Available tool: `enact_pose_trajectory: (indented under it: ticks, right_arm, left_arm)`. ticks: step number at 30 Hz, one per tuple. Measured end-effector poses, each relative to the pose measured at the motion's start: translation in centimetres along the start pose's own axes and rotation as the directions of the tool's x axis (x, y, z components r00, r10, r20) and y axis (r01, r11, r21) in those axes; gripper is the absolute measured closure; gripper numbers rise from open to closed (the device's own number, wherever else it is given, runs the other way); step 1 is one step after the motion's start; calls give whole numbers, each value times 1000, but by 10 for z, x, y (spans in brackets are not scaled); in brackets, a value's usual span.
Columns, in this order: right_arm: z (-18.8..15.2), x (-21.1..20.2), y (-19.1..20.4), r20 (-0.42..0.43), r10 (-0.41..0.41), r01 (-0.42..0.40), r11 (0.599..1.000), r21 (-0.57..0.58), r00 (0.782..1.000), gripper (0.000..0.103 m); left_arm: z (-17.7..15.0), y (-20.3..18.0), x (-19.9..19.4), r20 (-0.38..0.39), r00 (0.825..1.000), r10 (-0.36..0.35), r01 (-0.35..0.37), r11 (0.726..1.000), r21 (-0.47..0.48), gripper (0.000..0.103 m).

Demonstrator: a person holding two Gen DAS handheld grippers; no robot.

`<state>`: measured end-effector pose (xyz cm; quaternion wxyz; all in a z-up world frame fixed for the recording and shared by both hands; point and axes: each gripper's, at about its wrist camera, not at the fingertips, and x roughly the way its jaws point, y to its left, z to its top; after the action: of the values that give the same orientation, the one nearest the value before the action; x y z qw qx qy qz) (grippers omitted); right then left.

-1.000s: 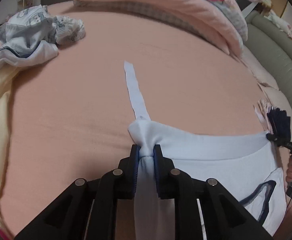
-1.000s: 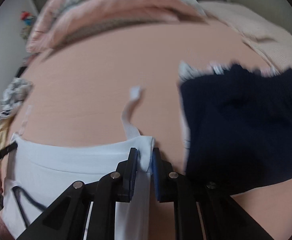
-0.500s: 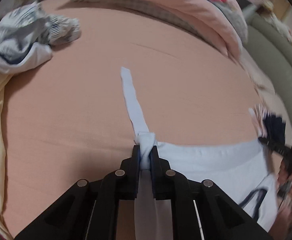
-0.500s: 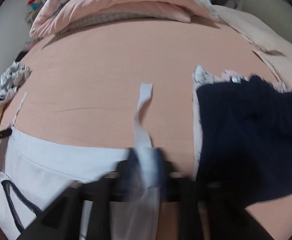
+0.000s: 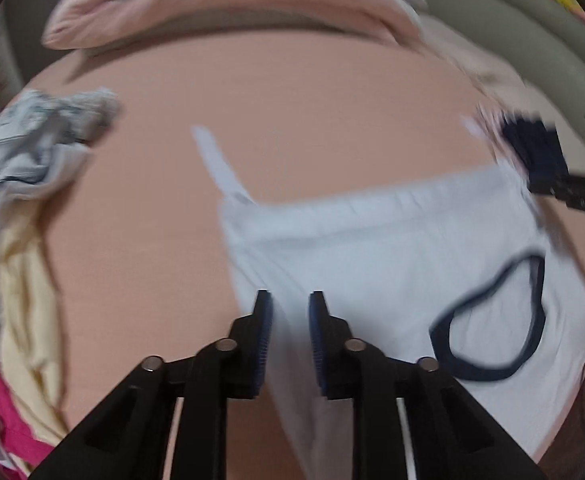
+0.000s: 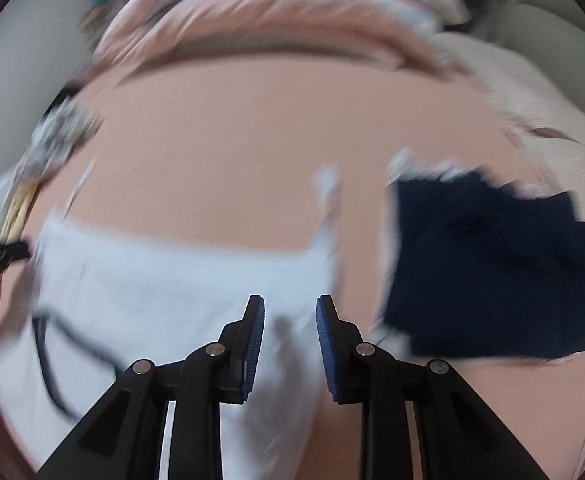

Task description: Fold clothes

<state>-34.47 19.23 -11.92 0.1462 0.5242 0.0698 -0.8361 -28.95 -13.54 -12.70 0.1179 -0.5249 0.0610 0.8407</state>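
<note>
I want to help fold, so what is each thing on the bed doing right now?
Left tool: open, holding nothing.
Right tool: open, holding nothing.
White top: spread flat on the bed, straps pointing away.
Navy garment: folded, lying beside it.
Clothes heap: crumpled, unfolded.

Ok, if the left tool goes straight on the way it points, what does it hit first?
Most likely the white garment lying just past the open left tool, then bare pink bedsheet. Blur makes depth uncertain.
</note>
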Motion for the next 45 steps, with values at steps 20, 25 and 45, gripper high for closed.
enact_pose_trajectory:
  ticks: [20, 25, 45]
  right_arm:
    - [45, 27, -7, 17, 102, -103, 987, 121, 995, 100]
    - [11, -49, 9, 123, 106, -105, 994, -9, 987, 100]
    - [-168, -143, 10, 160, 112, -126, 989, 81, 981, 100]
  left_arm:
    - [18, 48, -44, 124, 982, -145, 166, 969, -180, 100]
    - [5, 28, -85, 178, 976, -123, 139, 987, -80, 100]
    - [-128, -43, -115, 40, 999, 1, 0, 1000, -29, 100]
